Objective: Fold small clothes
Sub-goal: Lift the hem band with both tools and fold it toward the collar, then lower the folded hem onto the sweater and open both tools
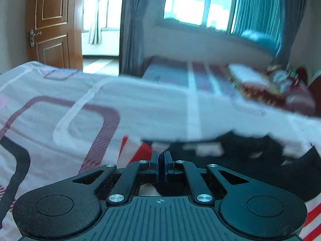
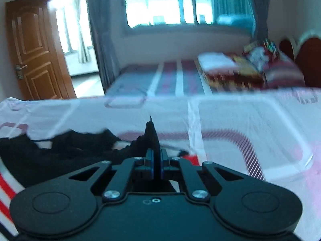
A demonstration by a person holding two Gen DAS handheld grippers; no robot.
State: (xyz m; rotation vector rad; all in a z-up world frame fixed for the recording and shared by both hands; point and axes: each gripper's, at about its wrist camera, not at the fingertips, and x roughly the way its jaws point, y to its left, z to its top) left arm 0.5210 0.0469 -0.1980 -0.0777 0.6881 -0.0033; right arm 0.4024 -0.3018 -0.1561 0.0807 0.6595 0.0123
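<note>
White bedsheet (image 2: 230, 120) with maroon and grey looped lines fills both views, blurred. On it lies the black garment (image 2: 66, 150), reaching from 9 o'clock to centre in the right wrist view, at 3 o'clock in the left. The right gripper (image 2: 157, 160) is clenched on an upright fold of it. The left gripper (image 1: 161, 161) is closed; whether it pinches cloth I cannot tell.
</note>
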